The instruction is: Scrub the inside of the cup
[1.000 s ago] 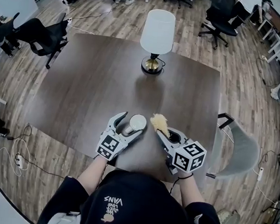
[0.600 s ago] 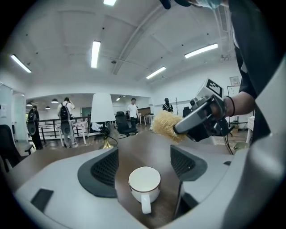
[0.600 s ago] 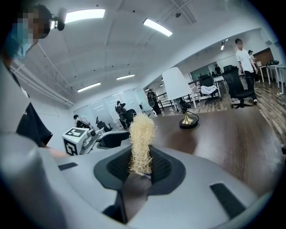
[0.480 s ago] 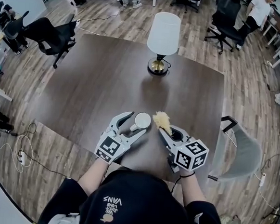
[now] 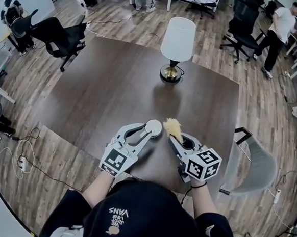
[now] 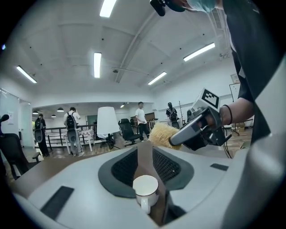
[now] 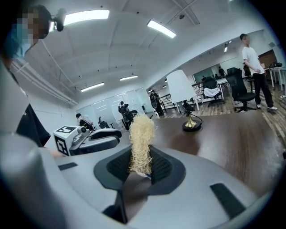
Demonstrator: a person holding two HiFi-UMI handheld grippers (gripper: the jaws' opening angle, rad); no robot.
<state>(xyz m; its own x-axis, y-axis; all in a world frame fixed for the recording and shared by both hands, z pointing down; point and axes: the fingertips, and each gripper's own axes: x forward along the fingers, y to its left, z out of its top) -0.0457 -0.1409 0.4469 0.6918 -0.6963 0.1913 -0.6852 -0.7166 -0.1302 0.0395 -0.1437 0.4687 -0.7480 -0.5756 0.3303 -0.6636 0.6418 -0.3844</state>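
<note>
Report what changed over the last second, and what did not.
The left claw has just been closing and now grips the white cup, which earlier sat between its open jaws. It appears to have raised the cup a little, nearer the scrubber. Unchanged: the right claw holds the scrubber in place, and the lamp stands on the table.

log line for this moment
left gripper: jaws just closed on cup | right gripper: shut on scrubber | scrubber beside cup, not inside

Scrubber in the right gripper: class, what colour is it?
The scrubber is pale straw yellow, clearest in the right gripper view.
</note>
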